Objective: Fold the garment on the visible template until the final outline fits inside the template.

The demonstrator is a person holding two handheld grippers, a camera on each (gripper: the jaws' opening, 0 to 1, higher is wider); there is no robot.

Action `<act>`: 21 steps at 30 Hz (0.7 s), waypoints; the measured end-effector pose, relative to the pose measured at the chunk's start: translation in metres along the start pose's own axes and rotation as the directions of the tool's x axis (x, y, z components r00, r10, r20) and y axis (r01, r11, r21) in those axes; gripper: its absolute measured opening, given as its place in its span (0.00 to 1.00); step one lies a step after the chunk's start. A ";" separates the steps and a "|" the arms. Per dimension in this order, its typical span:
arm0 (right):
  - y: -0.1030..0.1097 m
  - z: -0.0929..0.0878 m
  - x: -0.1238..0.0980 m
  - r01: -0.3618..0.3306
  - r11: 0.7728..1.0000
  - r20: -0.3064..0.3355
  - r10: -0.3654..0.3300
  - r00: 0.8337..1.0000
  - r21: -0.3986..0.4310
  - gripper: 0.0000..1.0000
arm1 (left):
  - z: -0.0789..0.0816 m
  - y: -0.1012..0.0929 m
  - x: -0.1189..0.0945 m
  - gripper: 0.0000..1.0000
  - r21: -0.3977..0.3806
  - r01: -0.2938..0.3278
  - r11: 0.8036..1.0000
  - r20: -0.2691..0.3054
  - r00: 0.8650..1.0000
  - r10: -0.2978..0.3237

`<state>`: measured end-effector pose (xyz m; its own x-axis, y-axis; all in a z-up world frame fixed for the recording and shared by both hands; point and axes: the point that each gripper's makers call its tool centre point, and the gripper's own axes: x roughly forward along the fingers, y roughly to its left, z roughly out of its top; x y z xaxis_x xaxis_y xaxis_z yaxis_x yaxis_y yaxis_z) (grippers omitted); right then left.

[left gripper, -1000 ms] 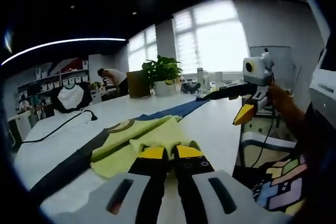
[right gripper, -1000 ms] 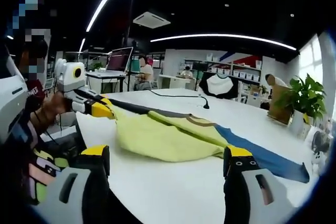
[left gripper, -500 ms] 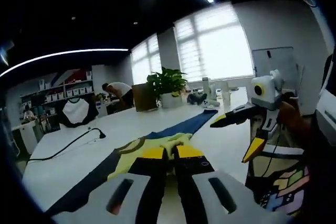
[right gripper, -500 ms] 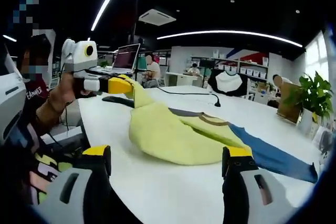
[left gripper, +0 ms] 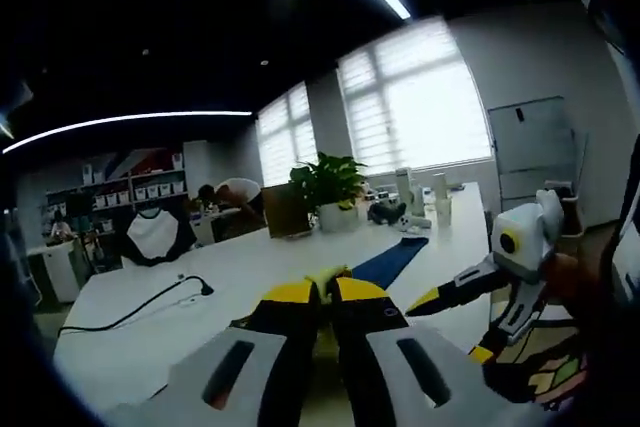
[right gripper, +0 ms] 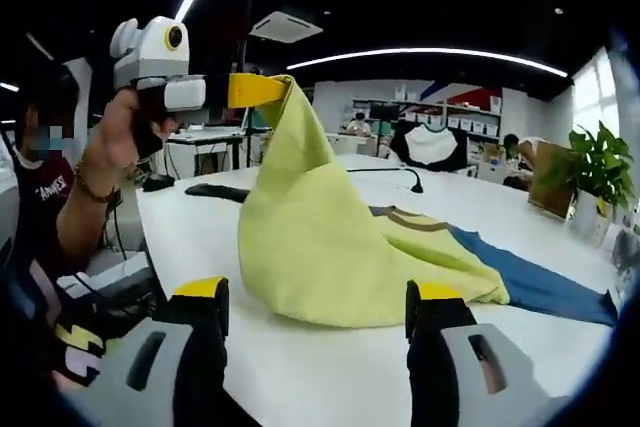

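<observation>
- While the yellow garment (right gripper: 330,237) hangs in a tall peak from one pinched edge, its lower part rests on the white table (right gripper: 330,367), spread towards the far right where a blue panel (right gripper: 535,285) lies flat.
- Soft and matte, the cloth drapes in smooth folds; a brown curved band (right gripper: 400,219), probably a neckline, shows beside the blue part.
- In the right gripper view, the left gripper (right gripper: 262,90) sits high on the left, its yellow-tipped jaws closed on the garment's top edge.
- In the left gripper view, the same jaws meet with a sliver of yellow cloth (left gripper: 328,275) between them.
- Down near the table edge, the right gripper (right gripper: 320,302) has its jaws wide apart and holds nothing.
- I cannot make out a template outline on the table.
- Risk, as I judge it: with a single pinch point, the cloth may slip from the jaws or swing, so the fold lands skewed or bunched.
- Pulling further could drag the blue end off the table.
</observation>
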<state>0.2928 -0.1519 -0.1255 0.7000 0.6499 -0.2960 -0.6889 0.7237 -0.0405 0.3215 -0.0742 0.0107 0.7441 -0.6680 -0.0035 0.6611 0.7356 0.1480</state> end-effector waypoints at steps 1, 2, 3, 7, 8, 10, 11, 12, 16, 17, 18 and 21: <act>-0.006 0.001 0.000 0.044 0.999 0.002 -0.044 0.999 -0.026 0.72 | 0.002 0.001 0.001 0.06 -0.010 0.001 1.000 0.004 1.000 -0.001; -0.009 0.003 -0.001 0.069 0.997 0.004 -0.069 0.998 -0.043 0.73 | 0.003 0.001 0.003 0.06 -0.020 0.000 1.000 0.009 1.000 0.001; -0.007 0.004 -0.001 0.079 0.996 0.005 -0.079 0.997 -0.045 0.74 | 0.005 0.002 0.005 0.06 -0.026 -0.003 1.000 0.010 1.000 0.003; 0.009 0.016 0.001 0.059 0.998 0.042 -0.057 0.997 -0.027 0.76 | 0.011 0.007 0.011 0.06 -0.024 -0.025 0.999 0.008 1.000 0.025; 0.012 0.017 0.003 0.059 0.998 0.043 -0.057 0.997 -0.031 0.76 | 0.012 0.007 0.012 0.06 -0.025 -0.026 0.999 0.009 1.000 0.027; 0.015 0.016 0.011 0.096 0.995 0.045 -0.094 0.995 -0.037 0.76 | 0.015 0.009 0.014 0.06 -0.033 -0.031 0.999 0.011 0.999 0.031; 0.016 0.015 0.012 0.102 0.994 0.044 -0.100 0.994 -0.037 0.75 | 0.015 0.011 0.015 0.06 -0.040 -0.036 0.999 0.008 0.999 0.036; 0.019 0.015 0.015 0.113 0.993 0.054 -0.111 0.992 -0.033 0.74 | 0.016 0.012 0.016 0.06 -0.044 -0.040 0.998 0.008 0.999 0.040; 0.023 0.016 0.025 0.142 0.990 0.093 -0.141 0.986 -0.003 0.73 | 0.019 0.013 0.020 0.06 -0.062 -0.044 0.997 0.012 0.999 0.044; 0.021 0.014 0.028 0.165 0.986 0.089 -0.163 0.983 -0.012 0.73 | 0.019 0.014 0.021 0.06 -0.064 -0.044 0.997 0.012 0.999 0.045; 0.017 0.009 0.030 0.194 0.980 0.064 -0.191 0.979 -0.041 0.73 | 0.019 0.014 0.022 0.06 -0.065 -0.046 0.997 0.012 0.999 0.046; 0.005 0.001 0.032 0.252 0.967 0.047 -0.250 0.967 -0.032 0.72 | 0.019 0.016 0.023 0.06 -0.077 -0.050 0.996 0.013 0.999 0.051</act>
<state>0.3122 -0.1267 -0.1340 0.8583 0.4581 -0.2311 -0.4958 0.8564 -0.1439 0.3473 -0.0799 0.0317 0.7754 -0.6312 0.0172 0.6287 0.7743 0.0715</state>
